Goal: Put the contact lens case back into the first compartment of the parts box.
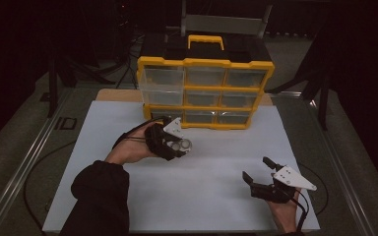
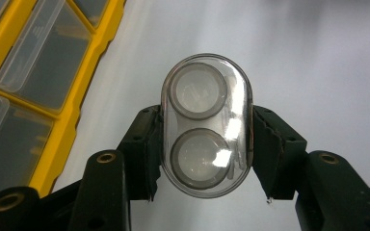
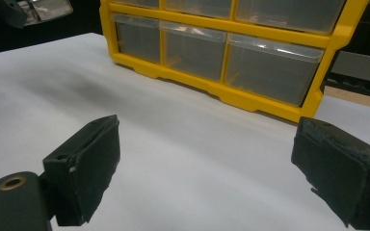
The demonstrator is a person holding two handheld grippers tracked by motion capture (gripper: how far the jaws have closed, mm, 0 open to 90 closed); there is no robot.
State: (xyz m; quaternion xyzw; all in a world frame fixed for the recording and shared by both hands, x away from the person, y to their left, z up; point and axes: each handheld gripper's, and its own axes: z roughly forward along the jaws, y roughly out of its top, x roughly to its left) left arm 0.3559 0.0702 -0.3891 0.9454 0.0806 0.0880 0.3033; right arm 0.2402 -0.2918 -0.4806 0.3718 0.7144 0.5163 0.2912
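We sit at a white counter in a dim room, holding a pair of tongs in each hand. At the far side of the counter stands a yellow drawer cabinet with a black top, a yellow carrying handle and three rows of three clear plastic drawers.

Our left tongs hover over the counter just in front of the cabinet's lower left corner, near it but not touching it. They grip a small clear plastic case, oval in outline, with two round compartments set one behind the other. In the left gripper view the two black pads press against the long sides of the case near its nearer half, so the tongs are about half closed and clamped on it. The case sticks out beyond the pads, with bare white counter behind it and the cabinet's yellow frame and drawers along the left edge of that view. In the high view the case shows as a pale shiny spot at the tip of the tongs.

Our right tongs sit low over the counter's near right part, well apart from the left ones and from the cabinet. Their jaws stand wide with nothing between them. The right gripper view looks between them across the counter to the cabinet's bottom row of drawers.
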